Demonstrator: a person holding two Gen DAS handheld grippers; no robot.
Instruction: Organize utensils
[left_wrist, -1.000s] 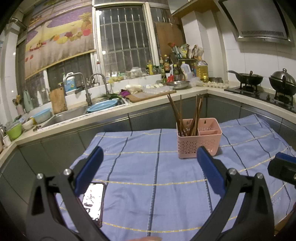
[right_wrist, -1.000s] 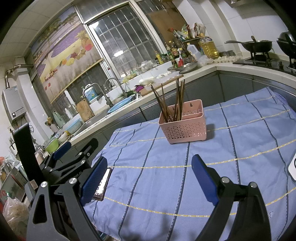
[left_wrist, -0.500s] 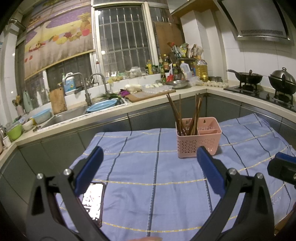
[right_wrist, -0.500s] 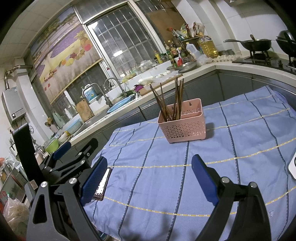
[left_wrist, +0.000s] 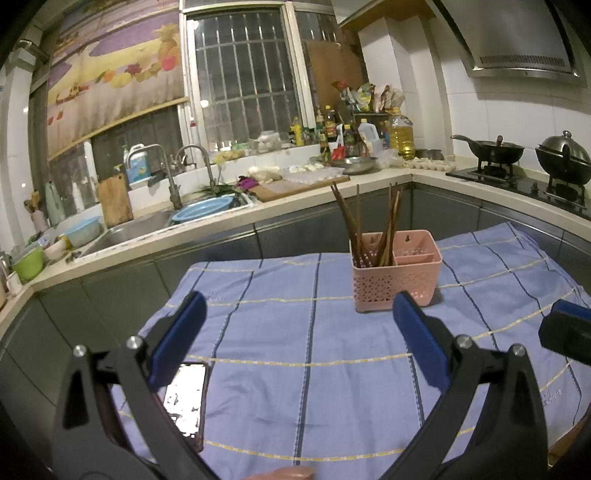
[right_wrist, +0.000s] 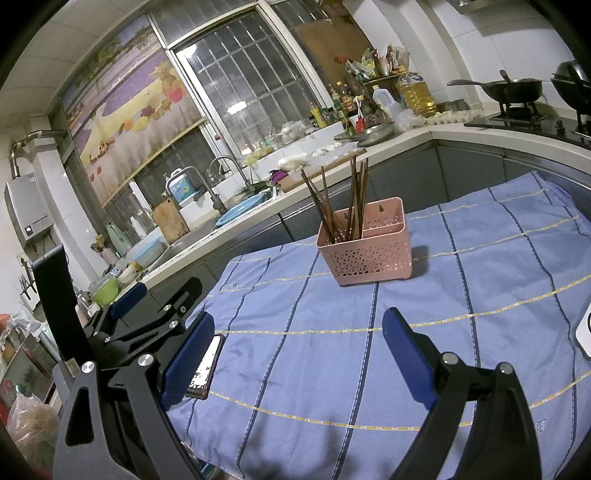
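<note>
A pink perforated utensil basket (left_wrist: 397, 273) (right_wrist: 365, 247) stands on the blue striped cloth (left_wrist: 295, 332) (right_wrist: 461, 295) toward the far side. Several brown chopsticks (left_wrist: 369, 225) (right_wrist: 340, 206) stand upright in its left compartment; the right compartment looks bare. My left gripper (left_wrist: 301, 317) hovers open over the near cloth, well short of the basket, with nothing between its blue pads. My right gripper (right_wrist: 299, 332) is also open with nothing in it, at the near edge. The right wrist view shows the left gripper (right_wrist: 155, 291) at far left.
A phone (left_wrist: 186, 398) (right_wrist: 205, 369) lies on the cloth near the left pad. A white object (right_wrist: 583, 332) sits at the right edge. The counter behind holds a sink (left_wrist: 140, 229), a cutting board (left_wrist: 303, 184), bottles, and pans (left_wrist: 495, 151) on the stove.
Almost nothing differs. The right wrist view has drifted slightly, so the basket sits a little further left in it. Both grippers remain open.
</note>
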